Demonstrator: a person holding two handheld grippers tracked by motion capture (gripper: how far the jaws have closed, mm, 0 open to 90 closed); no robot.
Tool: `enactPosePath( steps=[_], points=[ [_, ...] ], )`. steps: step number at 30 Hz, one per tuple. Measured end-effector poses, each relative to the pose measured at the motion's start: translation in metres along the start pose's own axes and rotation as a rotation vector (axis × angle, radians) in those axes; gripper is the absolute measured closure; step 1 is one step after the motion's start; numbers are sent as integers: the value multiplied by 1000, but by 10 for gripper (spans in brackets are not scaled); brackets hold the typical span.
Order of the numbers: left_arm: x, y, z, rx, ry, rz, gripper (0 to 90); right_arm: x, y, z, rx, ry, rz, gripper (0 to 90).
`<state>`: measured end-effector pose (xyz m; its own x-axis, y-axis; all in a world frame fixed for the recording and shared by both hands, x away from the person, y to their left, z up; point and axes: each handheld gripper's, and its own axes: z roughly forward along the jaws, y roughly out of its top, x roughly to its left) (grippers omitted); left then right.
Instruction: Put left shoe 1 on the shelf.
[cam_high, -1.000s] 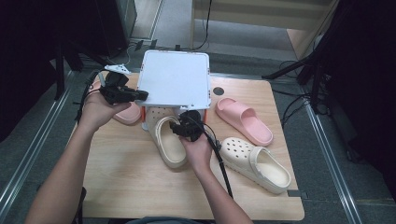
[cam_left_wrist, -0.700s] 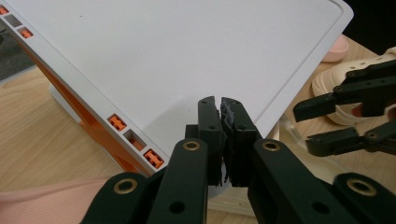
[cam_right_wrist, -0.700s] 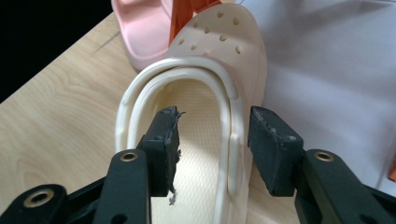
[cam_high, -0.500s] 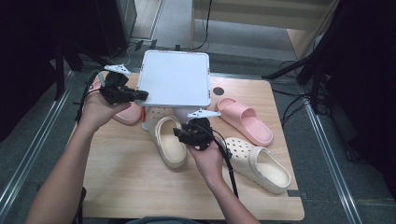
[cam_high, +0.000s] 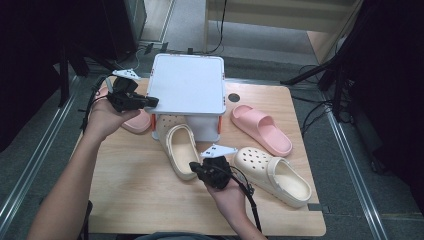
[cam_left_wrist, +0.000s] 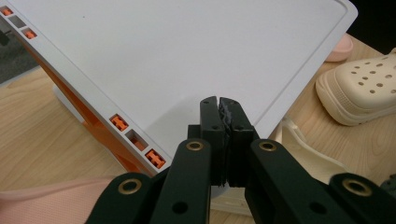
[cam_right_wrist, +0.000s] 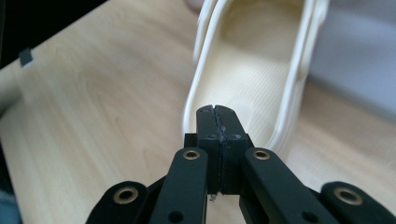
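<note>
no readable text, labels or numbers

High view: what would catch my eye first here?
Shoes lie scattered on a wooden table: two cream clogs, one in the middle and one at the right, and a pink slide behind them. A white shelf stands at the back, and two hands hold black grippers, left by the shelf, right behind the middle clog's heel.
</note>
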<state>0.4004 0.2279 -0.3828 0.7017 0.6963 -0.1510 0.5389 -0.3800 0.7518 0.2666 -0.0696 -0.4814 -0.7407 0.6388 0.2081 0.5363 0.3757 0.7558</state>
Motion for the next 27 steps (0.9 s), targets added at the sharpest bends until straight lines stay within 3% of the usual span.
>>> enactPosePath(
  steps=[4, 8, 13, 15, 17, 27],
  points=[
    [0, 0, 0, -2, -2, 2, 887, 3, -17, 1, 16, 26, 14, 900],
    [0, 0, 0, -6, 1, 5, 888, 6, -25, 5, 46, 33, -14, 900],
    [0, 0, 0, -5, -2, 4, 888, 5, -33, 14, 104, -16, -54, 900],
    [1, 0, 0, -3, -5, 5, 888, 3, -32, 17, 112, -46, -52, 900],
    [1, 0, 0, -4, -6, 4, 888, 2, -29, 20, 110, -36, -35, 900],
    [2, -1, 0, -6, -13, 3, 888, 10, -12, 32, 75, -26, -53, 900]
  ],
)
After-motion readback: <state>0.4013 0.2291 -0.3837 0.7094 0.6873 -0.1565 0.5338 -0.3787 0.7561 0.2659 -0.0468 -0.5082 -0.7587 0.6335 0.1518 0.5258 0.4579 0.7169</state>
